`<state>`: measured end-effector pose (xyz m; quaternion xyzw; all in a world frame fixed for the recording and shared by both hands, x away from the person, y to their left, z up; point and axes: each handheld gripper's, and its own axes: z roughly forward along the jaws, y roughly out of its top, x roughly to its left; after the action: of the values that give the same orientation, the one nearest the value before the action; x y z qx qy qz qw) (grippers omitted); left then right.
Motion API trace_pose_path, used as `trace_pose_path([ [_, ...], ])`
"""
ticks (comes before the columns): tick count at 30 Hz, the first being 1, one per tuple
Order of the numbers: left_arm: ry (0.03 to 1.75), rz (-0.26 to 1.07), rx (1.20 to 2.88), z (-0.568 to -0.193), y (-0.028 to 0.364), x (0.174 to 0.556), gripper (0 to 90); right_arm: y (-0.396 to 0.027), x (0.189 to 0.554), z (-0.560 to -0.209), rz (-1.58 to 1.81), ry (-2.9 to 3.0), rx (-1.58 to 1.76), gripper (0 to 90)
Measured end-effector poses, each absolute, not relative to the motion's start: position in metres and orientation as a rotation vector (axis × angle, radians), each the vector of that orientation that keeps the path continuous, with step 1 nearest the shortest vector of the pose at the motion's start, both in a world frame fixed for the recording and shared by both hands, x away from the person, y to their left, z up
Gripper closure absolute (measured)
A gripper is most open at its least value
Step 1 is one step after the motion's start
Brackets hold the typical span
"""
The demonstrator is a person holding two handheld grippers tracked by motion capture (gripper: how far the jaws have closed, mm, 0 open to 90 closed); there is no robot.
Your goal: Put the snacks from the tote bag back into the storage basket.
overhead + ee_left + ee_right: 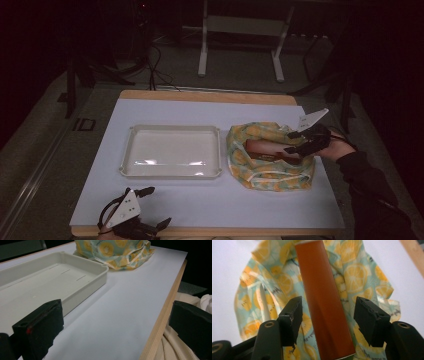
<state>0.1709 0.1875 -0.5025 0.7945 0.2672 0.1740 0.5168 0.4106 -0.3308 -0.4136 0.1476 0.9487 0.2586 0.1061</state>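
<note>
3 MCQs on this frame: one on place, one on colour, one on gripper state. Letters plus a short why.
1. Where does the long box lie?
A. in the tray
B. on the open fruit-print bag
C. on the floor

2. What colour is the box?
A. reddish brown
B. blue
C. white

3. How do the right gripper's jaws stand to the box?
A. pressed tight on it
B. either side of it, with gaps showing
C. far from it, over the tray

Key:
1 B: the box rests on the fruit-print bag, to the right of the tray, which holds nothing.
2 A: the right gripper view shows a plain reddish-brown face.
3 B: in the right gripper view, cloth shows between each pad and the box, so the right gripper straddles it without gripping yet. The left gripper waits open at the near table edge.
</note>
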Motion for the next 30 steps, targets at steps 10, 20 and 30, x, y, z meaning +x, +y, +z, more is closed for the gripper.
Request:
trace_pose_path([
  [10, 0.636, 0.413, 1.901, -0.502, 0.189, 0.167, 0.0, -0.323, 0.424, -0.432, 0.68, 2.845, 0.441, 36.3],
  [20, 0.649, 0.413, 1.894, -0.503, 0.191, 0.166, 0.0, -0.315, 0.432, -0.45, 0.582, 2.908, 0.426, 35.5],
  [30, 0.645, 0.402, 1.901, -0.503, 0.192, 0.166, 0.0, -0.313, 0.435, -0.461, 0.514, 2.929, 0.405, 35.4],
])
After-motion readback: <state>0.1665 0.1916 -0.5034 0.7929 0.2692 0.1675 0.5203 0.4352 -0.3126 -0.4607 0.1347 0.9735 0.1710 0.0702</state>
